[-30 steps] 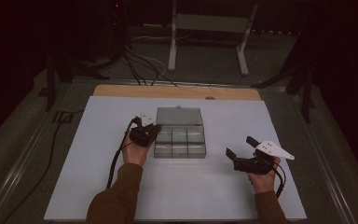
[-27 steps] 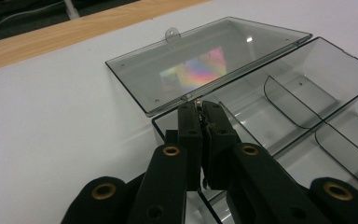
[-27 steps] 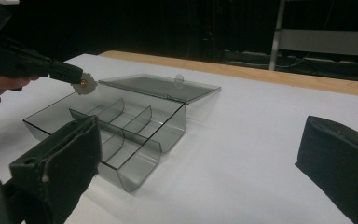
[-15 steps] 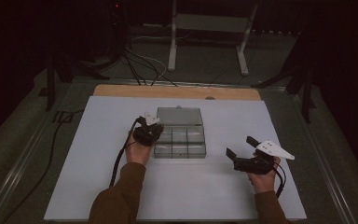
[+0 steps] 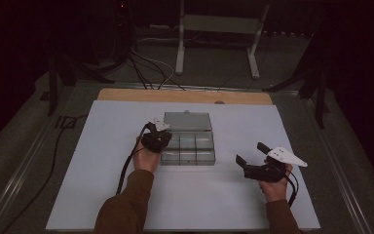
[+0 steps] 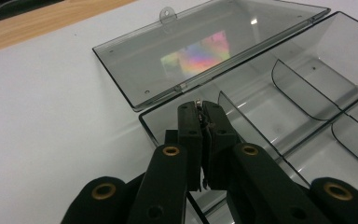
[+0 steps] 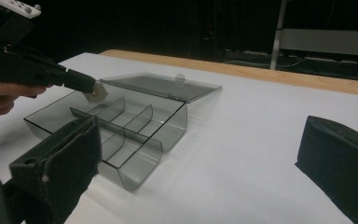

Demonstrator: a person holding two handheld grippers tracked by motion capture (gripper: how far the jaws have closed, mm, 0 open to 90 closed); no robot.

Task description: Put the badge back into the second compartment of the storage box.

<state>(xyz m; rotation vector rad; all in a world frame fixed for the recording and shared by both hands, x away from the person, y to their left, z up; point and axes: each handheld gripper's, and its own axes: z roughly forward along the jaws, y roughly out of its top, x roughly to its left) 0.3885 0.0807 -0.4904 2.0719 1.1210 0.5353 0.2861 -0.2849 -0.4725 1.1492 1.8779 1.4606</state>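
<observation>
Left claw [image 6: 200, 109] closed, pads pinching a small flat pale piece [image 7: 96, 92]; a sliver of it visible between the tips in the left gripper view, broad face visible in the right gripper view. Exact kind of piece not discernible. Held above the near-left corner compartment of the clear grey compartment box [image 5: 195, 148], not touching walls or floor as far as can be judged. Piece standing on edge between the pads, flat face turned toward the right gripper's camera; long axis too small to judge.

Box near the middle of the white tabletop [image 5: 233, 195], long axis running left to right in the high view. Open, with lid [image 5: 187, 121] folded back flat on the far side, hinge line parallel to the long axis, small tab on the far edge of the lid. Inside: curved dividers [image 6: 303, 84] splitting two rows into compartments.

Left claw entering from the box's left end, pointing forward and slightly downward over the rim. Left hand [image 5: 146, 158] just beside the box's left wall.

Right claw [image 5: 253, 153] spread open, nothing between the pads, resting low over bare tabletop, well apart from the box's right end, pointing roughly toward the box. Wooden strip [image 5: 185, 95] along the far edge of the tabletop.
</observation>
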